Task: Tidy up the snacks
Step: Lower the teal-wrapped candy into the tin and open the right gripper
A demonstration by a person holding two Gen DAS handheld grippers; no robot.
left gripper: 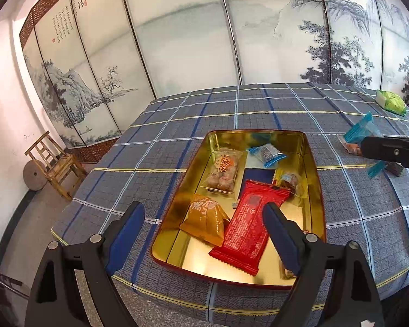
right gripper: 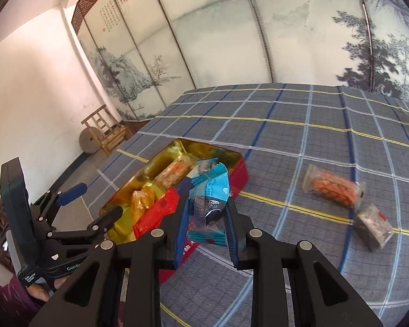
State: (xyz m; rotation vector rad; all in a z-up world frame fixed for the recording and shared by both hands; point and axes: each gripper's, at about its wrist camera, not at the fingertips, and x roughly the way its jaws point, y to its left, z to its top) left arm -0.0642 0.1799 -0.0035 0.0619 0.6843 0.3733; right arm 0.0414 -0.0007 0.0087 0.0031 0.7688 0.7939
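A gold-lined tin (left gripper: 313, 163) with a red outside stands on the checked tablecloth and holds several snacks: a red packet (left gripper: 245, 229), an orange packet (left gripper: 204, 218), a clear pastry pack (left gripper: 223, 171) and a blue packet (left gripper: 267, 154). My left gripper (left gripper: 204, 234) is open and empty above the tin's near end. My right gripper (right gripper: 207, 223) is shut on a blue snack packet (right gripper: 210, 190), held above the cloth beside the tin (right gripper: 240, 171). The right gripper also shows at the right edge of the left wrist view (left gripper: 390, 150).
On the cloth right of the tin lie a clear pack of orange snacks (right gripper: 332, 188) and a grey-wrapped snack (right gripper: 373, 226). A green packet (left gripper: 392, 102) lies at the far right. A wooden chair (left gripper: 54, 163) and a millstone (left gripper: 34, 174) stand by the wall.
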